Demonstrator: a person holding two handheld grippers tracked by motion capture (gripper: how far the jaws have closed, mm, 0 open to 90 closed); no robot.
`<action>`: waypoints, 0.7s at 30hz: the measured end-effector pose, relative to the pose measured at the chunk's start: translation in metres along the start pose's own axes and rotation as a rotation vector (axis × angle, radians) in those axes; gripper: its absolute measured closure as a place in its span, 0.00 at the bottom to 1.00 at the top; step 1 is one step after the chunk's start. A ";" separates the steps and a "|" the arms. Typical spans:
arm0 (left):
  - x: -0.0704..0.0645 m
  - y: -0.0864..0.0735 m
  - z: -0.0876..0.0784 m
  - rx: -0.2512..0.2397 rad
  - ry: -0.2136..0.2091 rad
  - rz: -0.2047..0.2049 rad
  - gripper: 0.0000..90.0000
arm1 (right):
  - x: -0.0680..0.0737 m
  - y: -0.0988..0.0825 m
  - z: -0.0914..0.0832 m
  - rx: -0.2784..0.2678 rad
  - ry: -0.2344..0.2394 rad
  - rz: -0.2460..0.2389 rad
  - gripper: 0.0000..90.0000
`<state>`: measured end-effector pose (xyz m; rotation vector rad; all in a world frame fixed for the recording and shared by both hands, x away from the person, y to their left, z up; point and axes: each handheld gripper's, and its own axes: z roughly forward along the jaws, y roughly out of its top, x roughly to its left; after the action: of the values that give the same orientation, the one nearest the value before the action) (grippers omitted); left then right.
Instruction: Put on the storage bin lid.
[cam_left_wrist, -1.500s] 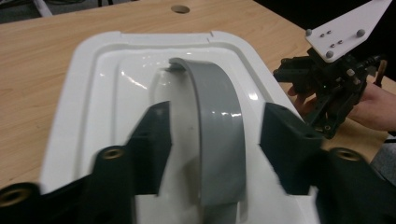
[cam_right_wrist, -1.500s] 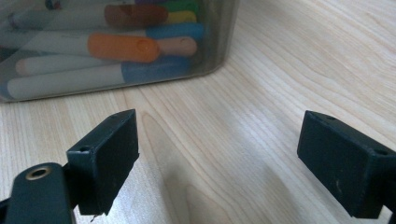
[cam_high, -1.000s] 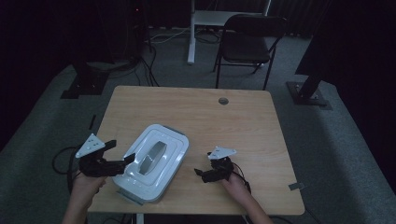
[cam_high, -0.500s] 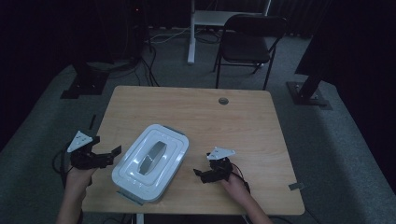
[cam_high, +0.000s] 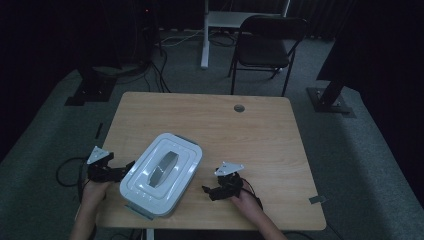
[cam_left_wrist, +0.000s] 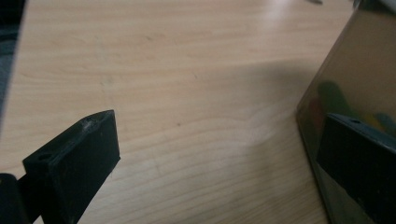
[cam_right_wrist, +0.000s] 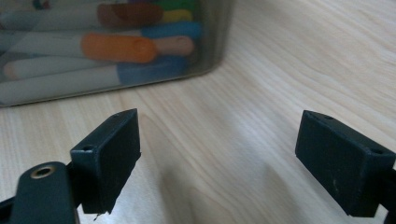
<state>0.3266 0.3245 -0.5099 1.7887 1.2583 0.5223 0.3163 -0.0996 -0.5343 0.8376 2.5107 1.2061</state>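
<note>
Comparing with the earlier high views: left gripper (cam_high: 111, 171) lower and farther out from the box (cam_high: 162, 172), at the table (cam_high: 260, 130) edge, no longer up against the box's left side. Jaws just been opening, nothing between them; in the left gripper view, wide apart over bare wood, one jaw at lower left, the other in front of the tinted box wall (cam_left_wrist: 355, 84) at far right. Whether that jaw touches the wall cannot be told. Judged as a let-go: box set down and released on that side, or a fresh approach lined up lower on its wall. Box itself seemingly unshifted, lid on, grey handle (cam_high: 164, 168) in the lid's middle, lying askew on the near left part of the table with its near corner just over the front edge. Just right of the left gripper, then, and touching or nearly so. Further right of the box, clear of it with bare wood between: right gripper (cam_high: 214, 191), resting low by the front edge, much as before. Jaws spread wide and empty in the right gripper view, pointed at the box's clear wall, through which markers (cam_right_wrist: 116, 46) in orange, blue and white show, lying flat inside. Nothing gripped on either side; next grab likely needs both sets of jaws brought in against the box.
</note>
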 end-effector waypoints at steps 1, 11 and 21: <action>-0.001 -0.001 0.003 0.007 -0.004 0.001 0.01 | 0.002 0.000 0.001 0.003 0.006 -0.002 0.15; -0.012 -0.008 0.011 0.041 -0.036 0.025 0.01 | 0.022 0.005 0.009 0.002 -0.038 0.021 0.15; -0.020 -0.014 0.012 0.061 -0.036 0.018 0.01 | 0.030 0.017 0.011 -0.088 -0.023 0.078 0.14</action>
<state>0.3198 0.3027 -0.5253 1.8531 1.2463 0.4641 0.3036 -0.0671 -0.5268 0.9302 2.4078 1.3133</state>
